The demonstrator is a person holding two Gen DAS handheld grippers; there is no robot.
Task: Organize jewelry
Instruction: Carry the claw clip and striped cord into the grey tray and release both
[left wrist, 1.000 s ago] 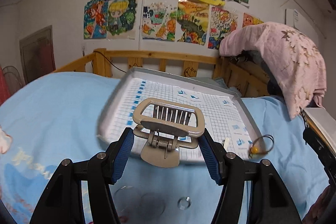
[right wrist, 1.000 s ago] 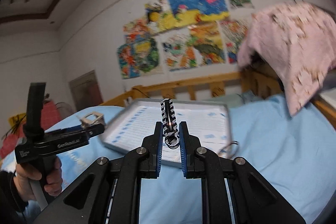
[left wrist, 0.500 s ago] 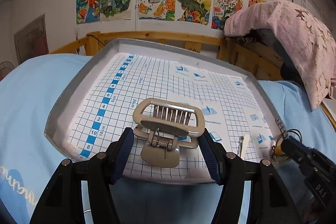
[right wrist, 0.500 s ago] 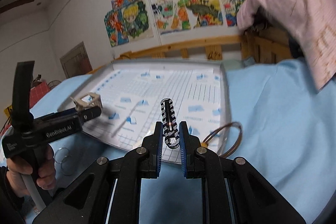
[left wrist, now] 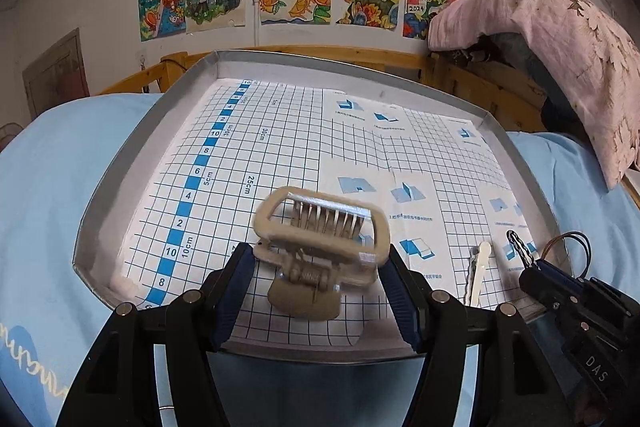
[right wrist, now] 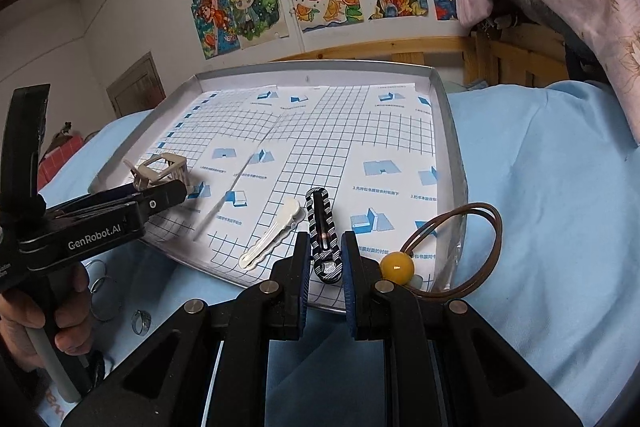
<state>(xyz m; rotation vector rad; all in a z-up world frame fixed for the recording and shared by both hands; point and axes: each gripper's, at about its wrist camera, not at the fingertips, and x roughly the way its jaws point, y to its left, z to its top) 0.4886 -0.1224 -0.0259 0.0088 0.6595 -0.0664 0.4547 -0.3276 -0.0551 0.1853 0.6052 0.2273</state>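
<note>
My left gripper (left wrist: 318, 263) is shut on a beige claw hair clip (left wrist: 320, 223) and holds it just above the near edge of a silver tray (left wrist: 120, 163) lined with blue grid paper. My right gripper (right wrist: 325, 241) is shut on a black-and-white striped hair clip (right wrist: 322, 223), low over the tray's (right wrist: 452, 131) near right part. A white flat clip (right wrist: 272, 239) lies on the paper just left of it. A brown hair tie with a yellow bead (right wrist: 396, 267) hangs over the tray's right front corner. The left gripper (right wrist: 160, 195) shows at the left of the right wrist view.
The tray rests on a light blue bedsheet (right wrist: 540, 207). Metal rings (right wrist: 142, 321) lie on the sheet near the hand that holds the left gripper. A wooden bed rail (left wrist: 320, 53) and a pink blanket (left wrist: 560, 39) stand behind the tray.
Both grippers have come down and forward toward the tray, which now fills both views. Each still holds its clip. The striped clip has dropped from mid-air to just over the paper.
</note>
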